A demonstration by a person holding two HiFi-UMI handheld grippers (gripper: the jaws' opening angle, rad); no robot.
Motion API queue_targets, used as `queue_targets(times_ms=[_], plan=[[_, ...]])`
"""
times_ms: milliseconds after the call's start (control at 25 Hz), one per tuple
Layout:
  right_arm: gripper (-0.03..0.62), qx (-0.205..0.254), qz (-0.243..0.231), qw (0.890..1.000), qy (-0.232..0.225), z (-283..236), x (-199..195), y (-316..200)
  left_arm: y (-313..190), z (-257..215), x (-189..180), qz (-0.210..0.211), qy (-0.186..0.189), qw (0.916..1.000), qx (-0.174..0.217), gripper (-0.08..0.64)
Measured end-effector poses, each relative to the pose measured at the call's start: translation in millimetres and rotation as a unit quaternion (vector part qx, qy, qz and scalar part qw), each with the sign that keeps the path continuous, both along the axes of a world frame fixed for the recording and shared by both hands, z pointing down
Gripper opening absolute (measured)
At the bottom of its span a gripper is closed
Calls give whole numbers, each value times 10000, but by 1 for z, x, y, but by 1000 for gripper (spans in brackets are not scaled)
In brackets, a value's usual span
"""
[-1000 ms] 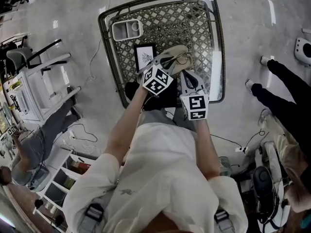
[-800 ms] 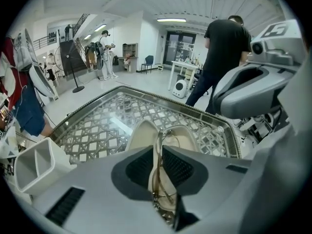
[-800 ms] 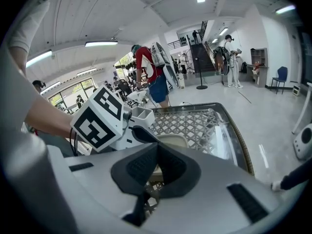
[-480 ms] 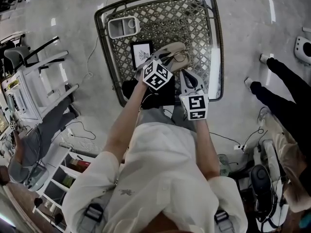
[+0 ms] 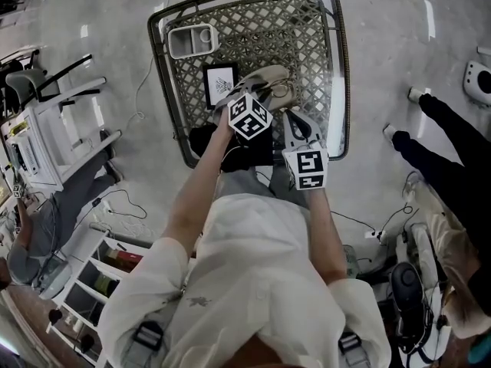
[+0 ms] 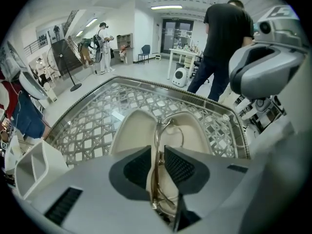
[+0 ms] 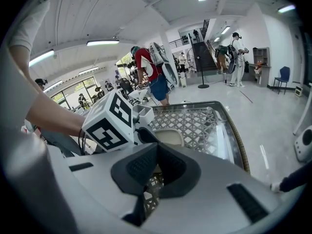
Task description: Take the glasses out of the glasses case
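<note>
We log: lattice-top table [image 5: 307, 37] | far-left corner: white two-compartment tray [image 5: 193, 41] | middle: black-framed card [image 5: 220, 85] | just beside it: open beige glasses case [image 5: 270, 79]

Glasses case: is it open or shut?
Open. The glasses case has two beige halves spread apart on the lattice table, and the left tongs pinch the glasses.

Far and right worktop [image 5: 307, 37] lattice bare, open to pass; white tray [image 5: 192, 41] fills far-left corner, framed card [image 5: 220, 85] sits just left of open glasses case [image 5: 268, 75], left claw [image 6: 157, 155] over it
</note>
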State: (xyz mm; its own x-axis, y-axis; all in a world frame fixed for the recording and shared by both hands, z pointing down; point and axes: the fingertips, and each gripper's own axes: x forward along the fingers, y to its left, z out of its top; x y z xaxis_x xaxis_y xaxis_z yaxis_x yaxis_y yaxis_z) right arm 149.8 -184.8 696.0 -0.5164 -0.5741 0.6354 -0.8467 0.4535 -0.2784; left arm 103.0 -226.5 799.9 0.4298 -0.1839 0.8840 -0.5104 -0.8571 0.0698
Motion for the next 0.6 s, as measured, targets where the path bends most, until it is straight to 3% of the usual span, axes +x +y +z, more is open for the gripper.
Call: queue_targets(times_ms=[160,320,600], plan=[[6,10,-38,10000,-2,0,5,2,5,8,-1,-80,-38,9999,-144,89],[6,5,-38,10000,-14,-2,10,4,6,10,-4,-155,-106,9998,-66,32],[6,12,36,10000,-24,-1,14,7,6,7,-3,-202,-93,9998,-10,29]])
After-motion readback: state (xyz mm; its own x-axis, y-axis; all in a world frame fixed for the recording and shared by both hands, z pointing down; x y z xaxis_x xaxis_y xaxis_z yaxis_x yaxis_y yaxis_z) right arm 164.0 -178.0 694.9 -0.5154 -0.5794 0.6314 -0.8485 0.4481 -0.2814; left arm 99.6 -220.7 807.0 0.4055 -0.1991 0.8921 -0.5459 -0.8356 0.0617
